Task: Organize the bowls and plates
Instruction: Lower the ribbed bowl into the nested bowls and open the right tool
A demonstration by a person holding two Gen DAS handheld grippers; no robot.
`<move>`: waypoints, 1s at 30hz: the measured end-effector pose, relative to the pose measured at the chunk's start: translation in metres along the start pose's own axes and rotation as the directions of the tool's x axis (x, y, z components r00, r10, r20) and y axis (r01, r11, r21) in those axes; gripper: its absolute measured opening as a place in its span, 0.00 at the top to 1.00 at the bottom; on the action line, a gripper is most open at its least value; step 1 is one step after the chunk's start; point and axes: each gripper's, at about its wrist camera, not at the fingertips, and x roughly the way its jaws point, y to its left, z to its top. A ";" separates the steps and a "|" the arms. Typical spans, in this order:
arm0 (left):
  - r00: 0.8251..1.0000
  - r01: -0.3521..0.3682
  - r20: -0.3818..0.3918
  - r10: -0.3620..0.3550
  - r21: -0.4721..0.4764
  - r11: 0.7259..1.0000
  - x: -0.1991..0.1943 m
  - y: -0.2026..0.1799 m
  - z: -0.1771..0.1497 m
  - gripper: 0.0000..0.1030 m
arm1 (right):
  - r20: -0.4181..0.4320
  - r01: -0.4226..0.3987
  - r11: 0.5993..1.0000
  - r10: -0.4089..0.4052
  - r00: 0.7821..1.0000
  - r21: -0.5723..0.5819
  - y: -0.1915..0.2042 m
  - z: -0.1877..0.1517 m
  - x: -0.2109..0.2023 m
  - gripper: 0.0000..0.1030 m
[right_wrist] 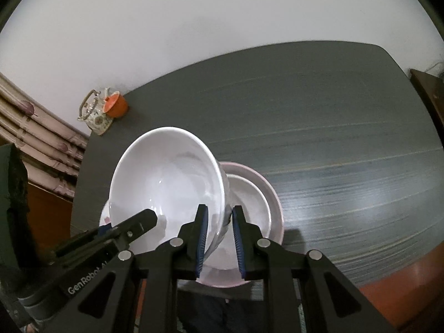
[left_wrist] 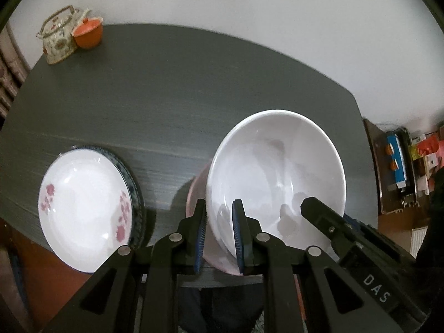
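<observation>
Evidently both claws (seemingly clamped) grip bowl (left_wrist: 277, 172)

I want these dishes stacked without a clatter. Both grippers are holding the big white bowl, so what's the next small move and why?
Probably ease the white bowl straight down into the pink-rimmed bowl beneath it. The left gripper and right gripper each pinch its rim on opposite sides, it hangs tilted just above that bowl, and the flowered plate already sits stacked to the side.
</observation>
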 end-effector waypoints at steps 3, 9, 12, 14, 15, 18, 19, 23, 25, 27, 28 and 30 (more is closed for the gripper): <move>1.000 -0.002 -0.022 0.002 -0.002 1.000 0.009 -0.001 -0.004 0.86 | -0.017 0.008 1.000 -0.008 1.000 0.005 -0.007 -0.006 0.006 0.82; 0.998 -0.019 -0.058 0.020 0.016 1.000 0.024 -0.009 -0.009 0.86 | -0.047 0.028 1.000 -0.028 0.999 0.011 -0.018 -0.014 0.017 0.82; 0.996 -0.028 -0.083 0.030 0.021 0.999 0.032 -0.011 -0.011 0.86 | -0.060 0.037 0.999 -0.036 0.998 0.016 -0.022 -0.017 0.024 0.82; 0.995 -0.032 -0.092 0.034 0.025 0.999 0.038 -0.014 -0.009 0.86 | -0.072 0.041 0.999 -0.039 0.997 0.019 -0.023 -0.018 0.030 0.82; 0.995 -0.034 -0.097 0.036 0.023 0.999 0.039 -0.015 -0.009 0.86 | -0.075 0.040 0.999 -0.038 0.996 0.023 -0.025 -0.021 0.030 0.82; 0.994 -0.039 -0.104 0.042 0.025 0.999 0.044 -0.017 -0.007 0.86 | -0.081 0.042 0.999 -0.040 0.996 0.022 -0.026 -0.021 0.034 0.82; 0.993 -0.039 -0.107 0.042 0.026 0.999 0.044 -0.016 -0.005 0.86 | -0.084 0.043 0.999 -0.041 0.996 0.024 -0.027 -0.021 0.035 0.82; 0.994 -0.049 -0.100 0.052 0.035 0.998 0.046 -0.019 -0.004 0.85 | -0.086 0.047 0.999 -0.045 0.995 0.020 -0.026 -0.020 0.038 0.82; 0.994 -0.054 -0.096 0.058 0.037 0.998 0.047 -0.019 -0.003 0.85 | -0.089 0.048 0.999 -0.047 0.995 0.014 -0.025 -0.019 0.039 0.82; 0.994 -0.060 -0.093 0.063 0.037 0.998 0.047 -0.020 -0.005 0.85 | -0.094 0.048 0.999 -0.046 0.994 0.012 -0.026 -0.019 0.040 0.81; 0.994 -0.065 -0.089 0.069 0.041 0.997 0.047 -0.021 -0.005 0.85 | -0.097 0.047 0.999 -0.046 0.994 0.012 -0.026 -0.020 0.041 0.81; 0.993 -0.074 -0.084 0.078 0.045 0.996 0.048 -0.024 -0.007 0.84 | -0.102 0.045 0.999 -0.043 0.994 0.014 -0.026 -0.021 0.043 0.81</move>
